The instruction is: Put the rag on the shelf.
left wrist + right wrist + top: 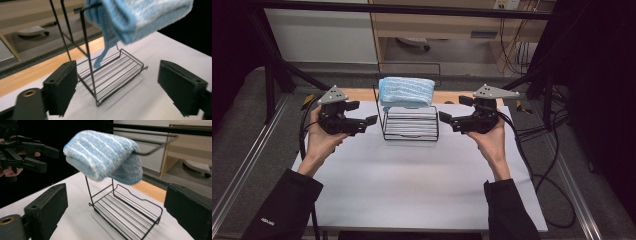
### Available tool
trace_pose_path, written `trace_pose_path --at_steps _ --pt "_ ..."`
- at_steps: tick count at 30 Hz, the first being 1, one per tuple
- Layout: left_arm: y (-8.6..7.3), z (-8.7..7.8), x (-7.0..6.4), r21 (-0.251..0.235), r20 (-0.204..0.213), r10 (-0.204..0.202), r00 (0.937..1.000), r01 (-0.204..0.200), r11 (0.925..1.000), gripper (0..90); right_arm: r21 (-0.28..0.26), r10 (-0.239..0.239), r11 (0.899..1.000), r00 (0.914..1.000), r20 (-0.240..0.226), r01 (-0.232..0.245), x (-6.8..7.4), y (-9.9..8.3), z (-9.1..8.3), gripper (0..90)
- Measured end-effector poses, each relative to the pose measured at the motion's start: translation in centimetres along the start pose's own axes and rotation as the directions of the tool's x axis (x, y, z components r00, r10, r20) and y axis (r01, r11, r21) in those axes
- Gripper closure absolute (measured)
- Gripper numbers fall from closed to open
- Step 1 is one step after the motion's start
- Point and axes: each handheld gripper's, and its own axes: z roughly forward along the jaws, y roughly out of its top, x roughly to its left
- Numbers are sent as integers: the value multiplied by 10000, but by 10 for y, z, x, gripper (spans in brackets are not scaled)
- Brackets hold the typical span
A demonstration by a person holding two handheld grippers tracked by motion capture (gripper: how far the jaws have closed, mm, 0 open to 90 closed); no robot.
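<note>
High view: left gripper (pixel 371 120), right gripper (pixel 445 118) agape, empty, flanking towel (pixel 406 91).

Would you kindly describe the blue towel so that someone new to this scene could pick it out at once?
Start at the white table and find the black wire rack standing at its far middle, between the two hand-held tongs. The blue towel is draped, folded, over the rack's top bar above the bare wire shelf. It is the only soft, pale blue, white-striped thing there.
</note>
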Motion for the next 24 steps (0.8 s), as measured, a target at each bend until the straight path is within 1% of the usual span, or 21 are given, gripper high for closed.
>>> trace_pose_path --at_steps 2,5,7,12,18,21,24 --pt "-5 -1 2 21 6 -106 9999 106 9999 127 0 97 10000 10000 6 -97 -3 -5 -5 39" --pt "-14 -3 3 159 -32 -117 9999 117 9998 105 -1 218 9998 9998 35 -218 -7 -14 -13 23" --pt "-21 -3 4 312 -32 -140 9999 141 9994 93 5 240 9997 9997 67 -240 -9 -19 -17 21" --pt "-42 -3 5 402 82 -298 9995 295 9988 88 171 424 9989 9990 102 -426 -13 -37 -25 12" --pt "-72 -2 7 518 179 -561 9983 551 9971 89 481 556 9973 9984 67 -558 -15 -67 -30 7" --pt "-89 -1 7 692 151 -558 9983 547 9961 91 620 649 9960 9979 42 -650 -15 -84 -33 7" --pt "-106 0 6 953 33 -512 9987 506 9942 94 764 773 9941 9970 -1 -771 -16 -102 -35 7"
